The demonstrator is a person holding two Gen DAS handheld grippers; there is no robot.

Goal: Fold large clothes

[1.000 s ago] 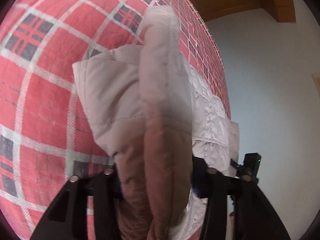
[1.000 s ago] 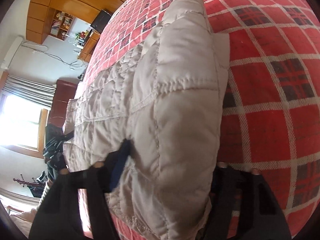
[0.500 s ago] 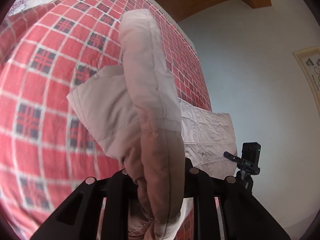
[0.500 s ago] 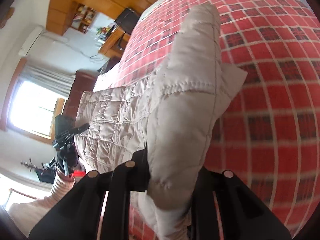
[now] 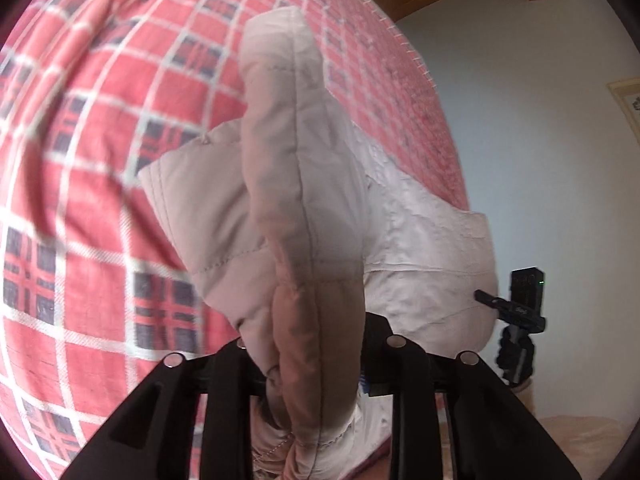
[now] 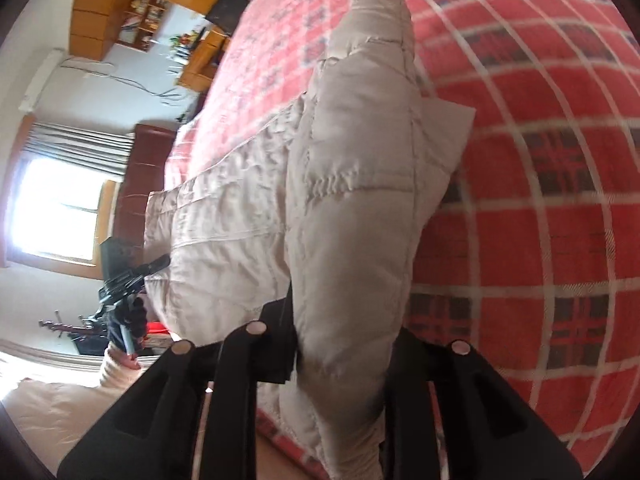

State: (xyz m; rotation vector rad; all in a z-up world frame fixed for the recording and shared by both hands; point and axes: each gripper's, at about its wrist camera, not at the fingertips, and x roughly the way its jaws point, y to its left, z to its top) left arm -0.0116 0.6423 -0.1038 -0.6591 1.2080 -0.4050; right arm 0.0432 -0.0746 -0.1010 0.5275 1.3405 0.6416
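**Both my claws pinch the padded garment above the checked bed**

The pale beige quilted padded garment (image 5: 312,216) hangs between my two claws, bunched into a thick ridge in each grip. In my left wrist view that ridge runs straight away from me, its long axis from the bottom of the frame up to a rounded tip near the top, with a flatter panel spreading off to the left and the lighter quilted body (image 5: 424,248) stretching off to the right toward my other hand. In my right wrist view the same garment (image 6: 356,208) points away and upward too, its tip near the top centre, while the wide quilted body fans out to the left.

My left claw (image 5: 316,364) is closed narrow on the fabric ridge, the black fingers (image 5: 224,400) pressed in against the padding on both sides. My right claw (image 6: 344,356) grips its own fold the same way, jaws drawn in tight on the cloth.

Behind the garment lies the red bed cover with white and dark checks (image 5: 92,208), filling most of both views; whether the hanging cloth touches it I cannot tell. At the right edge of the left view my other black gripper handle (image 5: 520,312) shows beside the garment's far end, before a pale wall (image 5: 540,140). In the right view a bright curtained window (image 6: 60,200) and wooden shelves (image 6: 132,4) sit off to the left.
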